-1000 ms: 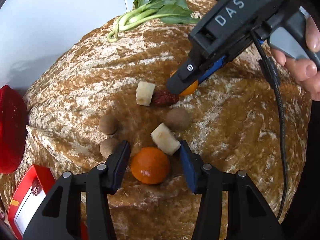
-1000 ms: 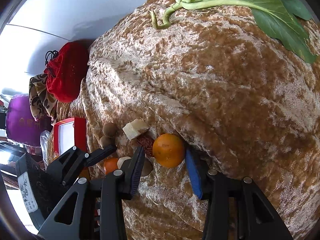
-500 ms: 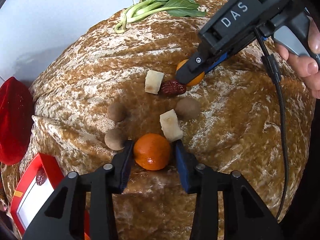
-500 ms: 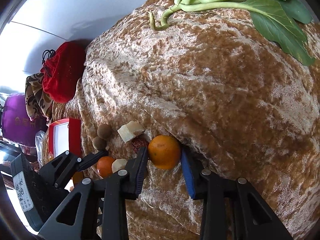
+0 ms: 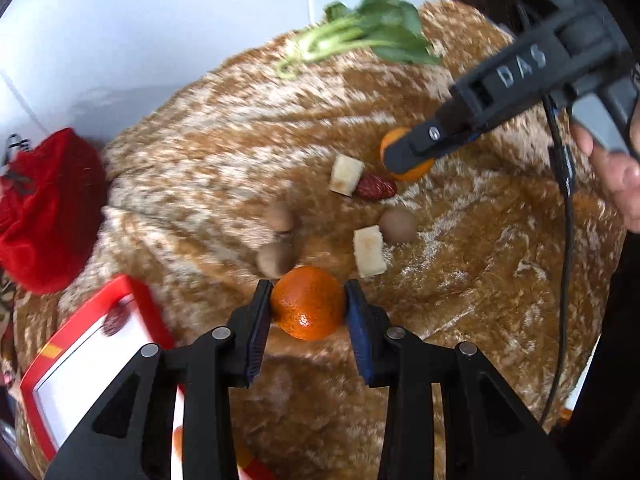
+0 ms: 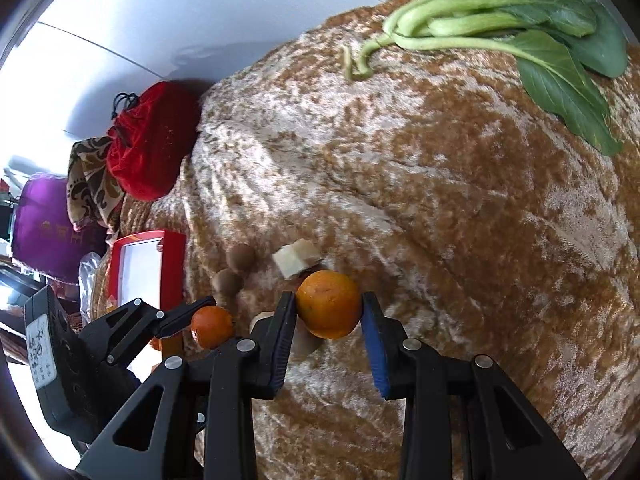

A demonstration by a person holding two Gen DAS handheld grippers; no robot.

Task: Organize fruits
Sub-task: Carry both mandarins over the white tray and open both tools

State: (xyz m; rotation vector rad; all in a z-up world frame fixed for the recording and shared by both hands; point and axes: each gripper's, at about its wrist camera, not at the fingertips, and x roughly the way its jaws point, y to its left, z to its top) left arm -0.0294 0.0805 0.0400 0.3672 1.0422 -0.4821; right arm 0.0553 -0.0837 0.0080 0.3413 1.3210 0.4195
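Left black two-finger gripper (image 5: 307, 308) clamped narrow on a deep-orange round mandarin (image 5: 307, 303), both pads pressed to its sides after closing in on it just now, the fruit raised slightly off the brown-and-cream mottled velvet cloth (image 5: 460, 280) near its front edge. Right black two-finger gripper (image 6: 329, 306) likewise pinched on a lighter orange round mandarin (image 6: 329, 305), jaws drawn in moments ago, pads against both sides, fruit held toward the middle of the cloth; whether it touches the cloth cannot be told. Same right gripper visible from the left wrist camera, marked DAS, gripped by a bare hand (image 5: 612, 172) at the right edge. Between the two mandarins, lying on the cloth: two pale cream cut fruit chunks (image 5: 346, 174), one dark red wrinkled date (image 5: 376, 187) touching the farther chunk, three small brown round longan-like fruits (image 5: 398, 225). At the far edge of the cloth, a bunch of green leafy bok choy (image 6: 520, 28). At the left front corner, an open red rectangular box with white lining (image 5: 96, 360), holding one small dark red fruit (image 5: 114, 314) near its far end, blurred; the remaining lining in view bare. Beyond the left edge, a red velvet drawstring pouch (image 6: 154, 144), a purple cushion (image 6: 48, 228) beside it.
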